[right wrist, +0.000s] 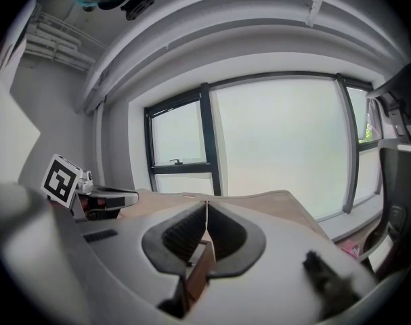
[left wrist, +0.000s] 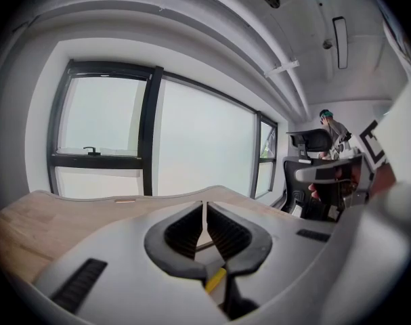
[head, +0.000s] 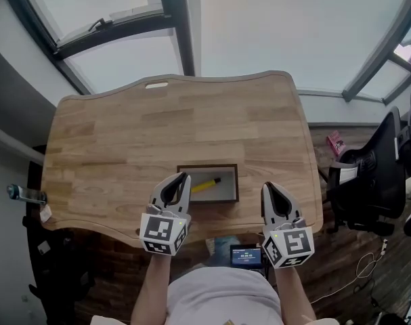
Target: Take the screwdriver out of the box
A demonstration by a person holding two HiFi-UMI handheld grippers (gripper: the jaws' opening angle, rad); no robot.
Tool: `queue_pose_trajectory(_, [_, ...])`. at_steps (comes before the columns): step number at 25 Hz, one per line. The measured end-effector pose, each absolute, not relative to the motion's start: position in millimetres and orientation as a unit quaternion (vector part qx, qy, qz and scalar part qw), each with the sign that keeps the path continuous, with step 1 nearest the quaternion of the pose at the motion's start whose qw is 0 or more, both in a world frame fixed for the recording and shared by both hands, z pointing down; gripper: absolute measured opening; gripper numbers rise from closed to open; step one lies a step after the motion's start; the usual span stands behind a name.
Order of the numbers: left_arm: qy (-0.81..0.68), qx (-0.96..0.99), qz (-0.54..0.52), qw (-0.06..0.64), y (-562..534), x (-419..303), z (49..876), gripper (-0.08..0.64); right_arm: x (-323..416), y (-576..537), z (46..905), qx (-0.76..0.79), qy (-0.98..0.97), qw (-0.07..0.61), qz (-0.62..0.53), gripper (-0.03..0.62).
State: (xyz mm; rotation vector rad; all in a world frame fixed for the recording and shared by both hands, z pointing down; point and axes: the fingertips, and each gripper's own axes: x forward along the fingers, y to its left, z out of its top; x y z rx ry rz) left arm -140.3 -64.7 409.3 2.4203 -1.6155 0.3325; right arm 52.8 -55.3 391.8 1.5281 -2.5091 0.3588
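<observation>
Both grippers are clenched with nothing between their jaws.

Head view: the left gripper point(head: 182, 179) hovers with its tips over the left rim of the dark-framed box point(head: 207, 166), which sits on the wooden table point(head: 171, 117) near its front edge. The screwdriver point(head: 205, 185) lies inside the box at a slant, its yellow handle just beside those tips. The right gripper point(head: 268, 188) hangs to the right of the box, apart from it. An office chair point(head: 378, 175) stands right of the table.

Left gripper view: the ribbed jaws meet in a thin seam, and the yellow handle shows below them.

Right gripper view: the jaws are likewise pressed together, a brown wall of the box shows beneath them, and the left gripper appears at the left.
</observation>
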Motion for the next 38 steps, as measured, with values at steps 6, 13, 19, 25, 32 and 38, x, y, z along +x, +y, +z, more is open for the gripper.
queue_pose_trajectory(6, [-0.535, 0.828, 0.115, 0.122, -78, -127, 421, 0.012, 57, -61, 402, 0.513, -0.842, 0.094, 0.136, 0.032])
queue_pose_trajectory(13, [-0.531, 0.830, 0.111, 0.129, -86, -122, 423, 0.012, 64, -71, 408, 0.521, -0.836, 0.089, 0.151, 0.034])
queue_pose_trajectory(19, [-0.533, 0.829, 0.107, 0.132, -91, -121, 424, 0.012, 62, -73, 406, 0.514, -0.841, 0.088, 0.143, 0.032])
queue_pose_trajectory(25, [-0.526, 0.832, 0.123, 0.126, -90, -117, 428, 0.012, 68, -74, 413, 0.520, -0.835, 0.093, 0.156, 0.034])
queue_pose_trajectory(32, [-0.494, 0.842, 0.174, 0.132, -89, -111, 449, 0.012, 74, -75, 417, 0.526, -0.830, 0.097, 0.160, 0.034])
queue_pose_trajectory(38, [-0.452, 0.849, 0.232, 0.149, -88, -97, 476, 0.012, 77, -79, 426, 0.526, -0.827, 0.104, 0.168, 0.034])
